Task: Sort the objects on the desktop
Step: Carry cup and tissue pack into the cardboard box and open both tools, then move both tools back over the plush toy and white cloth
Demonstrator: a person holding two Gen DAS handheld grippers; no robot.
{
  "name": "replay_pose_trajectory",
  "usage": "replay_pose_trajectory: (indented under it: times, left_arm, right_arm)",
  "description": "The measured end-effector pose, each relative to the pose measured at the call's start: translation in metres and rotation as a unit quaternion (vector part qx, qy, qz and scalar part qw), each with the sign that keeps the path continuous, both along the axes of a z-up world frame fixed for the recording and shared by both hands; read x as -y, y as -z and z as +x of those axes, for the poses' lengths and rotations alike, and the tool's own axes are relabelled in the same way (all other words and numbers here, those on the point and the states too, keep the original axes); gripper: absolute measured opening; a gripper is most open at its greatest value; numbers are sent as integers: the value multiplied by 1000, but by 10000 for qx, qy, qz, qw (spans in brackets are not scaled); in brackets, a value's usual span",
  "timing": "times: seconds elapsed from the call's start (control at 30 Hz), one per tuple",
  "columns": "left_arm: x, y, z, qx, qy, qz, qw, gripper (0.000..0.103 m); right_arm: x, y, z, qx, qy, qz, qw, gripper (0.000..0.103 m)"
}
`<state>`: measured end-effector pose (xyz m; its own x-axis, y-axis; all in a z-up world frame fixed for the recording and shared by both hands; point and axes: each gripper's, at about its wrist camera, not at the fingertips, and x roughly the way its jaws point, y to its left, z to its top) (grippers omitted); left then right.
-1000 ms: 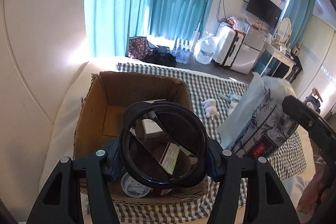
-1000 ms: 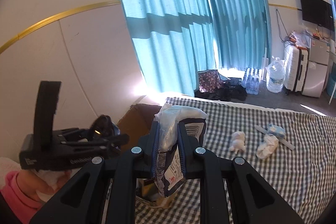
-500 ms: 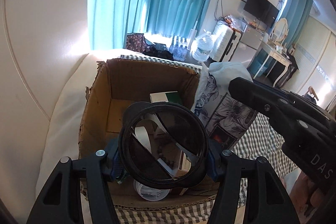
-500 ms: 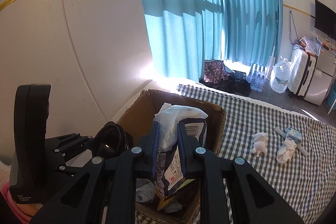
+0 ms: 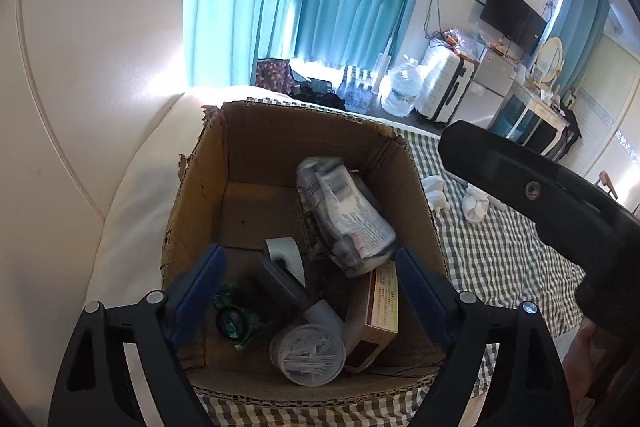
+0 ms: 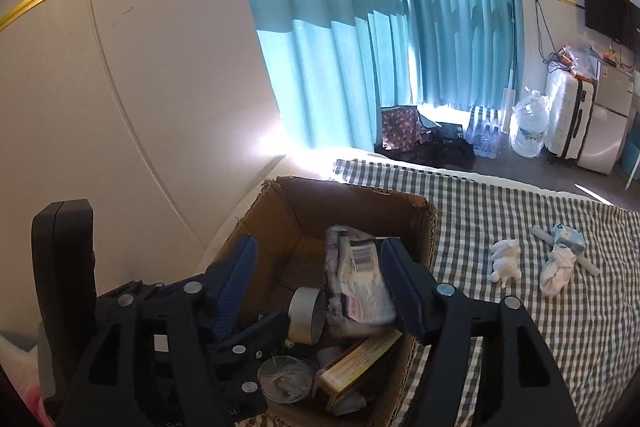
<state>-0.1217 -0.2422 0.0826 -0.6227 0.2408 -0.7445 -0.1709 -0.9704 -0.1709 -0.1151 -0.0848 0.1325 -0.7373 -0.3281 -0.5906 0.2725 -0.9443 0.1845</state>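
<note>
A brown cardboard box (image 5: 208, 163) (image 6: 280, 211) stands on the checked cloth by the wall. My left gripper (image 5: 310, 287) is open and empty over the box's near side. My right gripper (image 6: 320, 287) is open and empty above the box. The printed tissue pack (image 5: 344, 211) (image 6: 360, 283) lies loose inside the box. The dark round lid (image 5: 280, 283) lies in the box next to a grey tape roll (image 5: 284, 255) (image 6: 304, 311). A tub of cotton swabs (image 5: 308, 351) (image 6: 284, 375) and an orange carton (image 5: 380, 311) (image 6: 356, 359) lie at the box's near end.
Two white soft toys (image 6: 504, 263) and a wrapped bundle (image 6: 560, 259) lie on the checked cloth (image 6: 520, 211) to the right of the box. A cream wall panel (image 5: 100, 67) rises just left of the box. Suitcases and water bottles stand on the floor beyond.
Both grippers opened. The left one let go of the dark round lid and the right one let go of the tissue pack; both things now lie in the box.
</note>
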Motion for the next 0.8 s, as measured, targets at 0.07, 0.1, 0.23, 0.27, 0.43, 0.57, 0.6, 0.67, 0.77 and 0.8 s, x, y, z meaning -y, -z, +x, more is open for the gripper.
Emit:
replay_pose_trajectory:
  times: [0.07, 0.1, 0.23, 0.27, 0.43, 0.57, 0.6, 0.67, 0.77, 0.8]
  left_arm:
    - [0, 1, 0, 9, 4, -8, 10000, 90]
    - [-1, 1, 0, 21, 15, 7, 10000, 91]
    - [-4, -1, 1, 38, 38, 60, 10000, 91]
    - [-6, -1, 3, 35, 61, 65, 10000, 91]
    - [-22, -12, 19, -18, 225, 92, 9997, 91]
    - [-50, -27, 41, -228, 433, -140, 9987, 98]
    - [-60, -32, 48, -296, 498, -182, 9982, 99]
    - [-76, -41, 61, -365, 537, -234, 9976, 101]
    - [-102, -54, 80, -462, 757, -156, 9959, 102]
    - [-111, -58, 88, -515, 862, -91, 9949, 103]
  right_arm:
    - [-1, -1, 0, -3, 4, -4, 10000, 66]
    - [-3, -2, 1, -5, 22, -17, 10000, 66]
    - [-13, -4, 5, 62, 87, -93, 9999, 66]
    - [-18, -4, 7, 92, 111, -98, 9998, 66]
    - [-58, -16, 34, -3, 459, -19, 9989, 66]
    - [-113, -38, 67, -186, 905, 26, 9957, 66]
    - [-127, -43, 75, -238, 1014, 54, 9945, 67]
    - [-154, -52, 94, -341, 1224, 95, 9919, 71]
    - [-191, -60, 121, -420, 1473, 97, 9882, 71]
    - [-203, -60, 129, -415, 1554, 76, 9870, 71]
